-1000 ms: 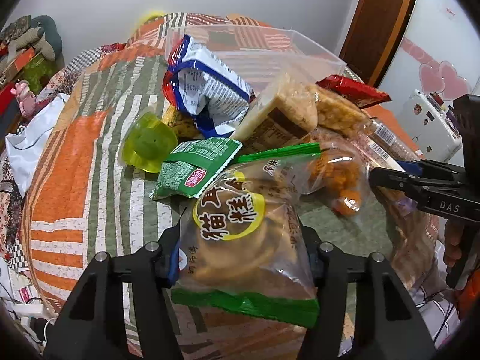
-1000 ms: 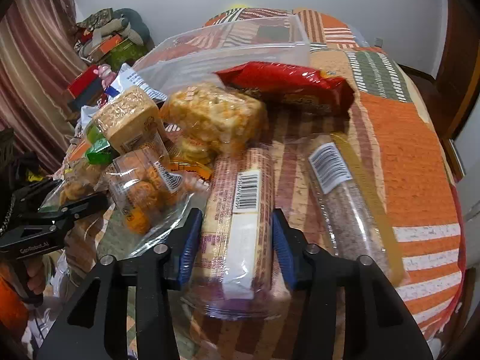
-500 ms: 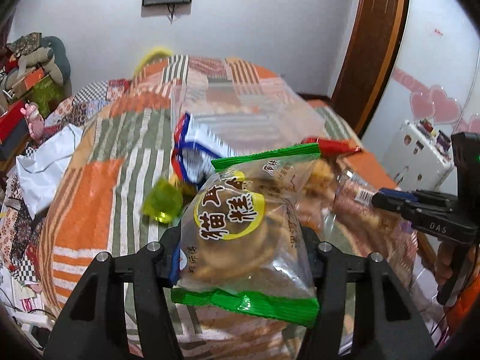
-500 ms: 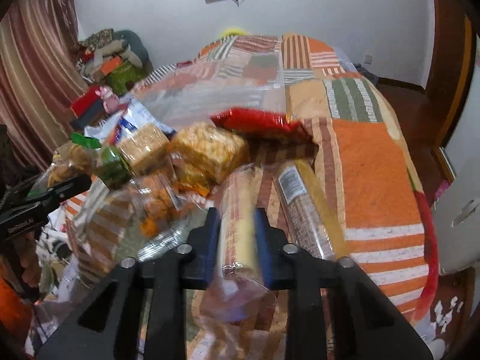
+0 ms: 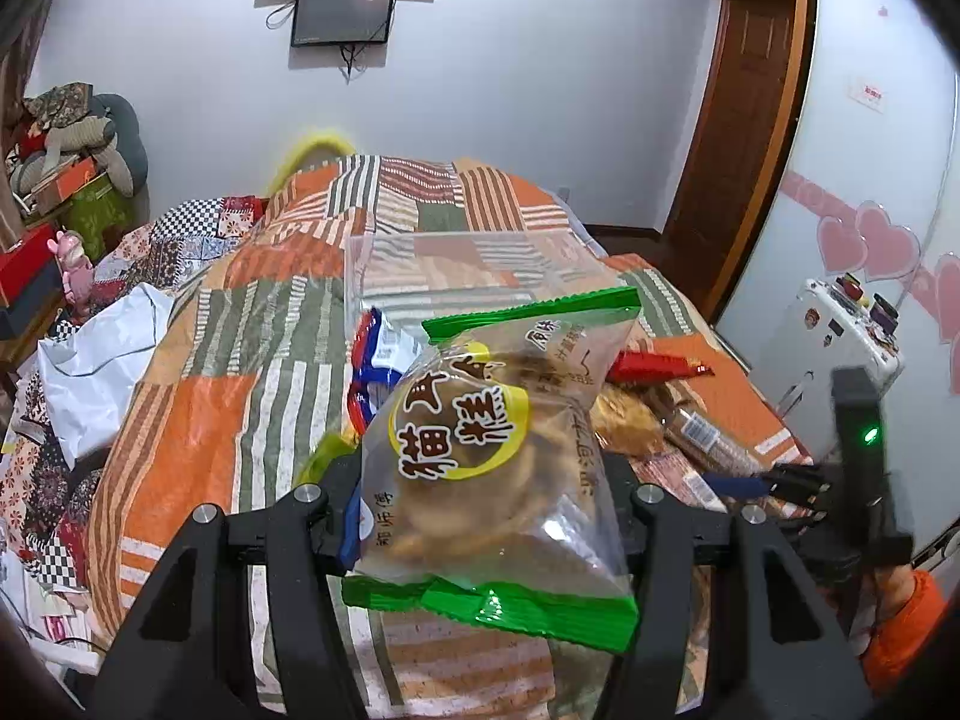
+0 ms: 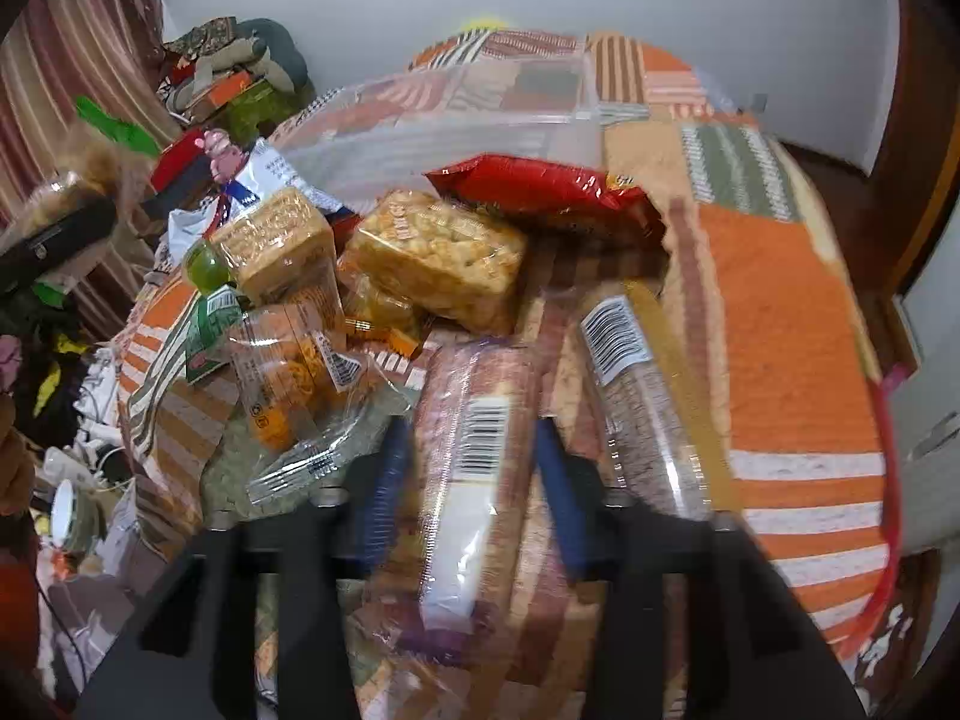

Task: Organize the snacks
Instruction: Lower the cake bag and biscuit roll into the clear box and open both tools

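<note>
Left gripper [image 5: 480, 501]: clamped on a clear, green-edged cookie bag [image 5: 498, 456], held up above the patchwork bedspread [image 5: 198, 420].
Right gripper [image 6: 474, 468]: fingers astride a long cracker sleeve [image 6: 474, 480]; blurred, so whether it is gripping cannot be told.
Snack pile: a puffed rice cake block [image 6: 438, 258], a red packet [image 6: 540, 192] and a second cracker sleeve [image 6: 642, 396] lie close together on the bedspread.
Clear storage bin [image 6: 456, 120]: just behind the pile.

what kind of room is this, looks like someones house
Most likely a bedroom in a home. The snacks lie on a bed covered with a patchwork quilt, a small screen hangs on the wall above it, and a wooden door stands at the right.
</note>
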{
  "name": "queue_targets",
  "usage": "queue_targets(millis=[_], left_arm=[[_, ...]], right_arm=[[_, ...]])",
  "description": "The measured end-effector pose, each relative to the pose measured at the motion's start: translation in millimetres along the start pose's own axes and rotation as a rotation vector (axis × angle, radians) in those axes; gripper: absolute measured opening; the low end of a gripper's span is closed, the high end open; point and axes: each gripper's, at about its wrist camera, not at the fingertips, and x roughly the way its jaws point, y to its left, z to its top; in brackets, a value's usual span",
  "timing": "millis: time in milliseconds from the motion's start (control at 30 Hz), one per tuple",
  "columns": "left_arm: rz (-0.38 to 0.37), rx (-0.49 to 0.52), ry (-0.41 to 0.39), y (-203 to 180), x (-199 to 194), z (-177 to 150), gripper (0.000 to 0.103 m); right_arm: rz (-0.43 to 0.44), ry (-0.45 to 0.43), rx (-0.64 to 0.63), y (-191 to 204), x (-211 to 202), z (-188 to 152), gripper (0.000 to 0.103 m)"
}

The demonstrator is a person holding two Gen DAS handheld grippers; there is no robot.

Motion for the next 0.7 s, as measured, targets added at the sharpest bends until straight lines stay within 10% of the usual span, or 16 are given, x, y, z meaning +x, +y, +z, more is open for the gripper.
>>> queue_targets(millis=[700], left_arm=[[0.031,-0.019,-0.102,16.6,20.8,72.0,0.057]], right_arm=[[-0.02,-0.228,-0.057,14.2,-61.4,41.1,0.041]])
